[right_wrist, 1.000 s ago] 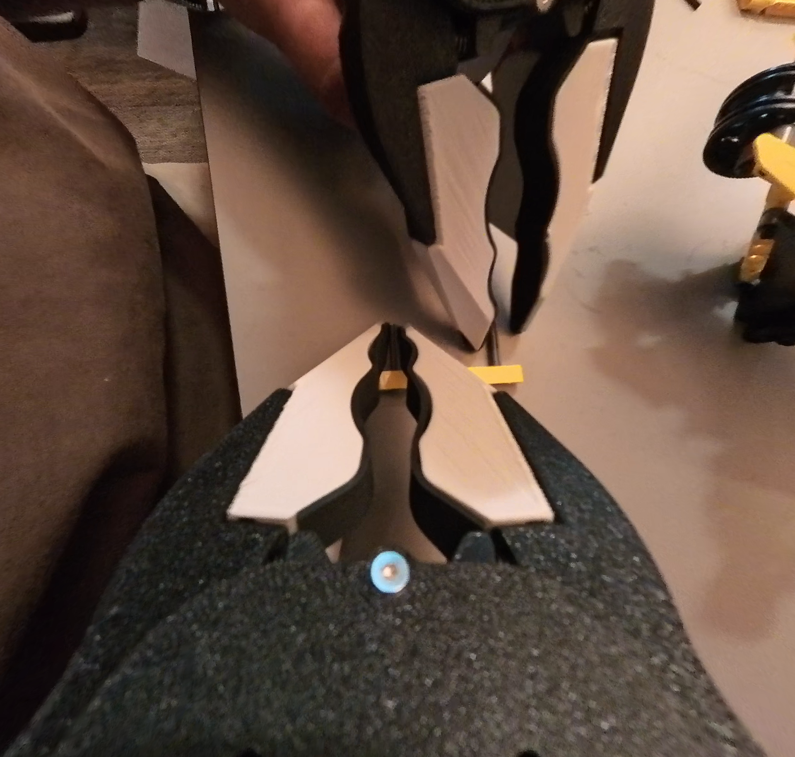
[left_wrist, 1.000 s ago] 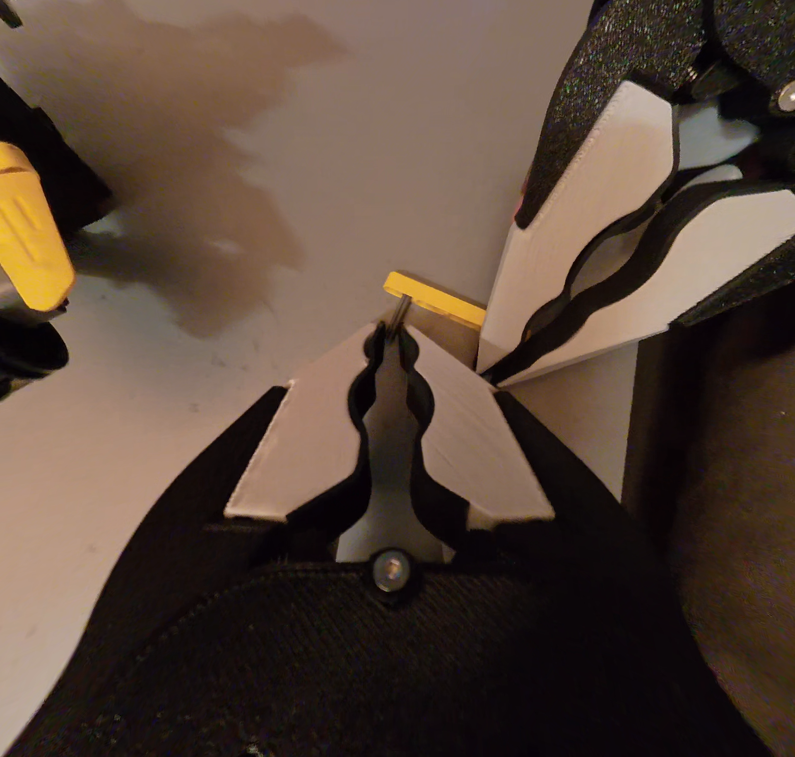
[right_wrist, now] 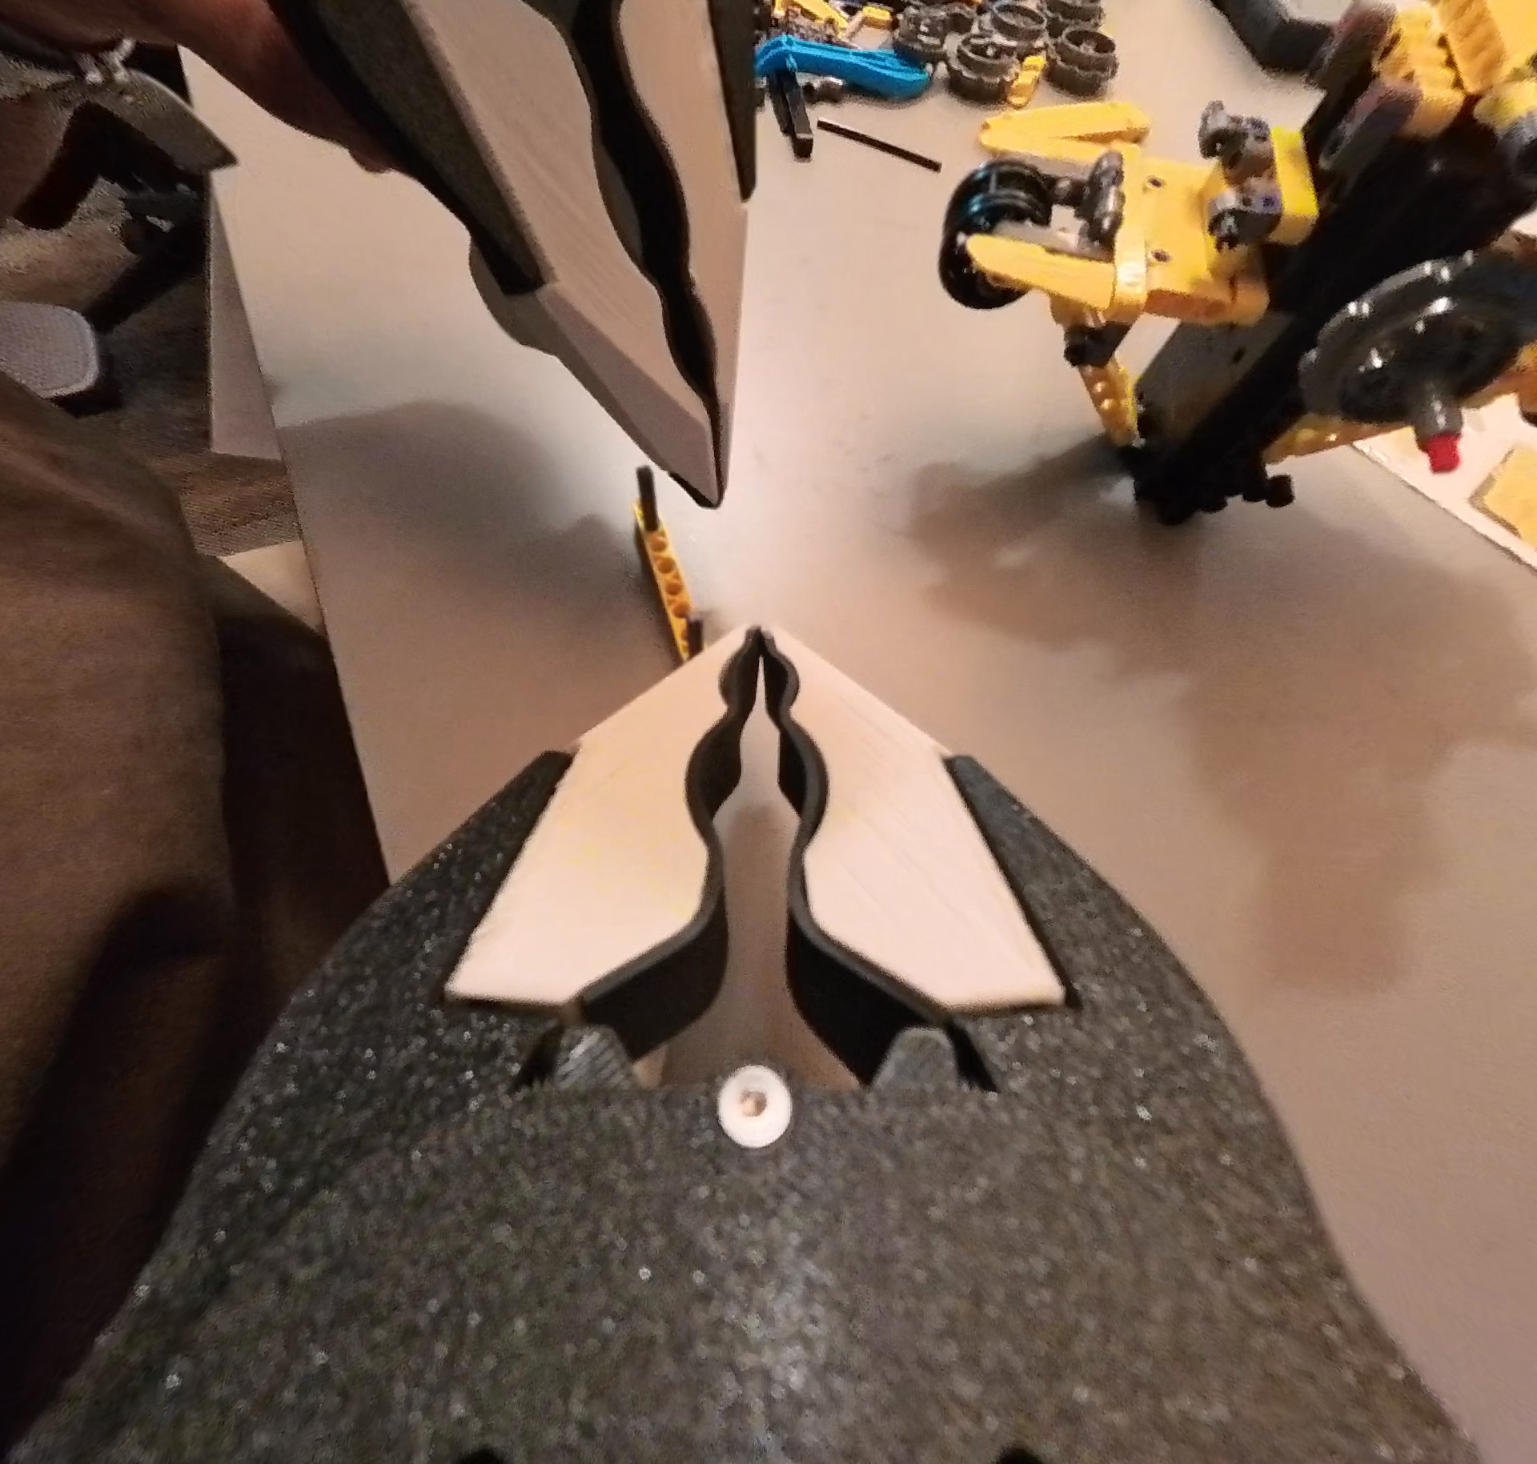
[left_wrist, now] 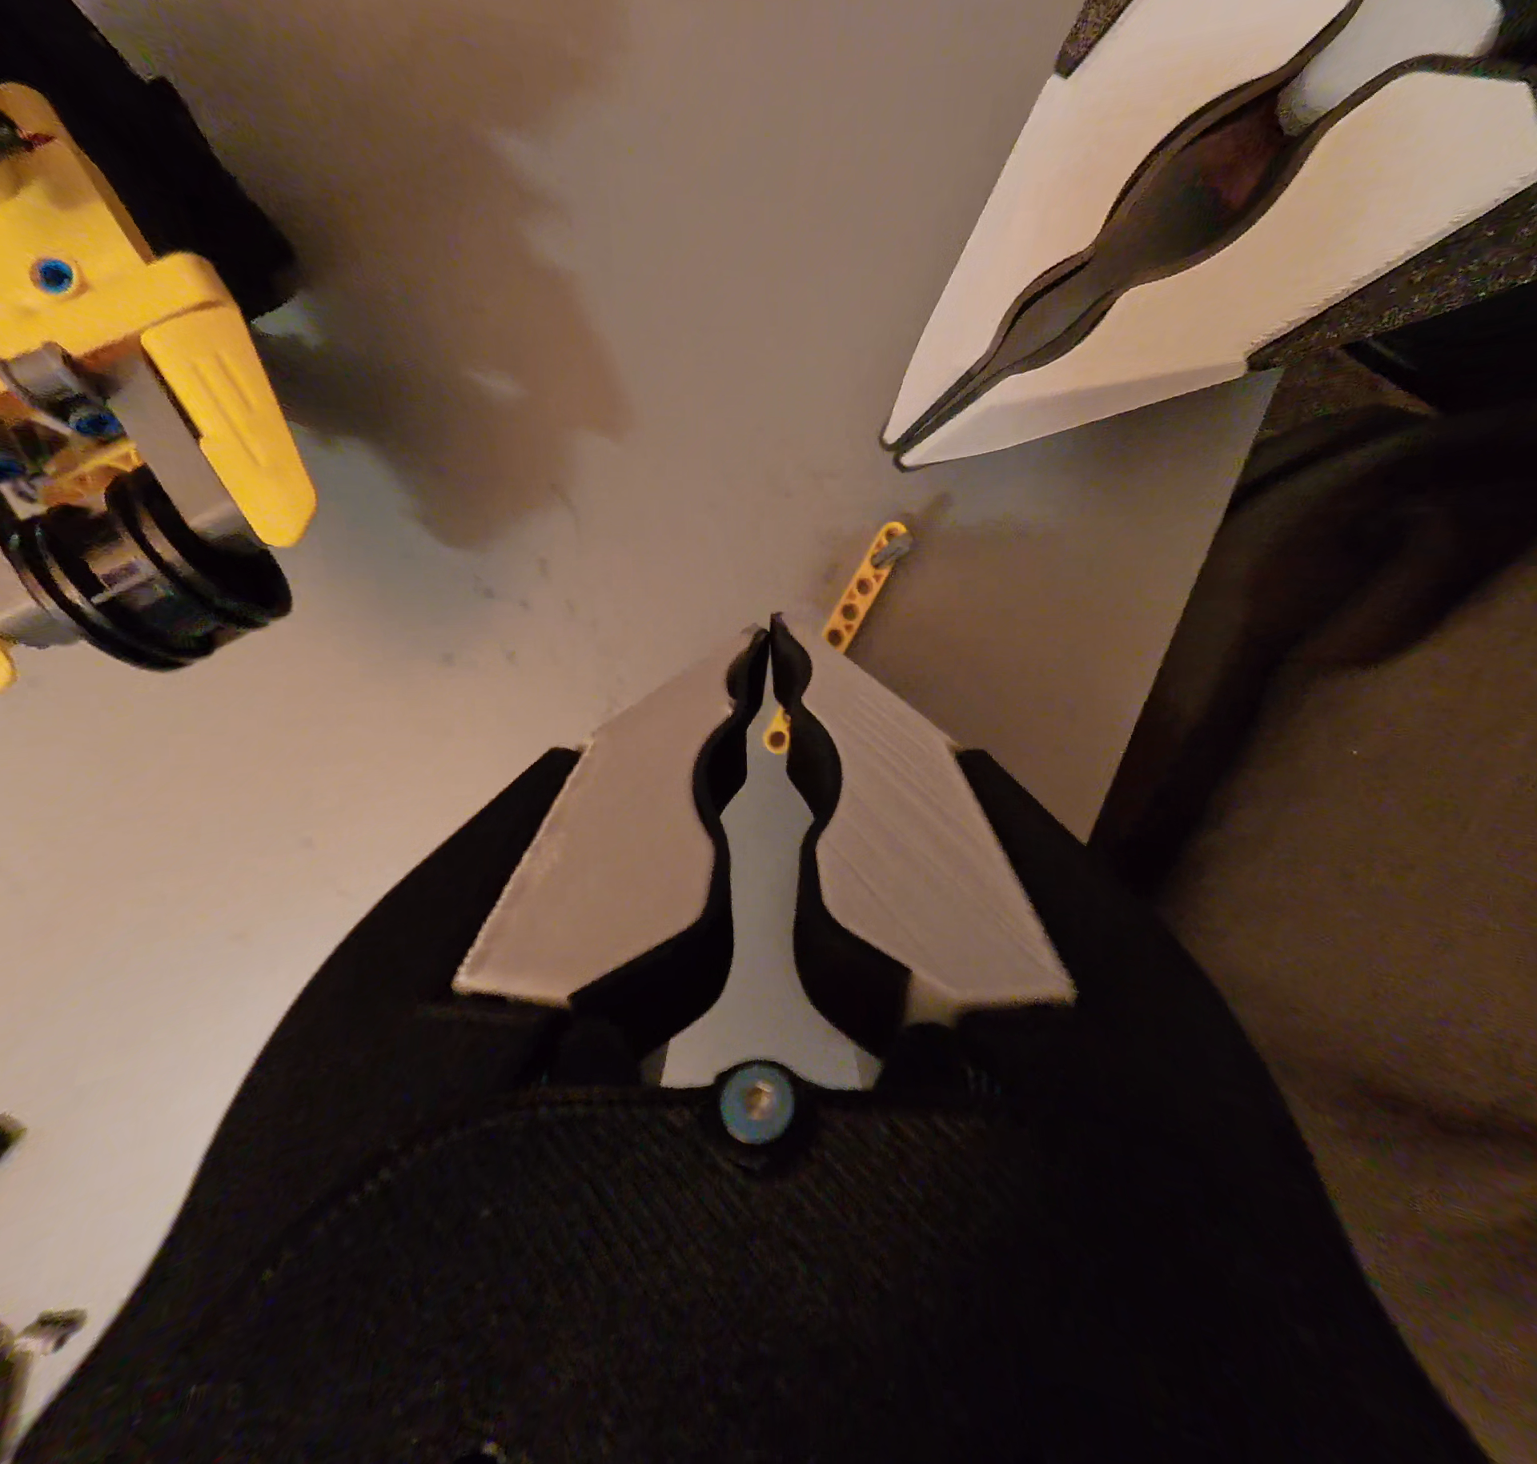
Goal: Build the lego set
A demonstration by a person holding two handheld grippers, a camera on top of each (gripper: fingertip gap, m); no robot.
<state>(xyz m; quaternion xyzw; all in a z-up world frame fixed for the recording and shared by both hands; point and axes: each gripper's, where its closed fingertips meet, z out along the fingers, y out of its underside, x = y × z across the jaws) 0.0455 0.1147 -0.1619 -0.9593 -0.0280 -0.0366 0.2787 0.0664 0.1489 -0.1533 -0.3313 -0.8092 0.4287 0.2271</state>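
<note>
The left claw (left_wrist: 769, 634) has its two fingers brought together at the tips with nothing between them. It hangs just above the grey counter (left_wrist: 499, 759), right over the near end of a thin yellow beam with a row of holes (left_wrist: 861, 588). The beam lies flat on the counter near its right edge, and a small dark grey pin (left_wrist: 896, 547) sticks out of its far end. One hole of the beam shows through the gap between the fingers, lower down.

The right claw (right_wrist: 757, 642) is likewise closed on nothing, its tips pressed tight. Seen from its own camera, the same beam lies just left of its tips, running away from them, and the left claw's tips hang beside the beam's far end. In the left wrist view the right claw sits up and to the right of the beam, apart from it.

A partly built yellow and black model vehicle (right_wrist: 1247, 243) with black tyres stands on the counter farther off, on the right of the right wrist view. Beyond it lies a heap of loose parts (right_wrist: 915, 19): yellow pieces, small black tyres and a blue piece.
</note>
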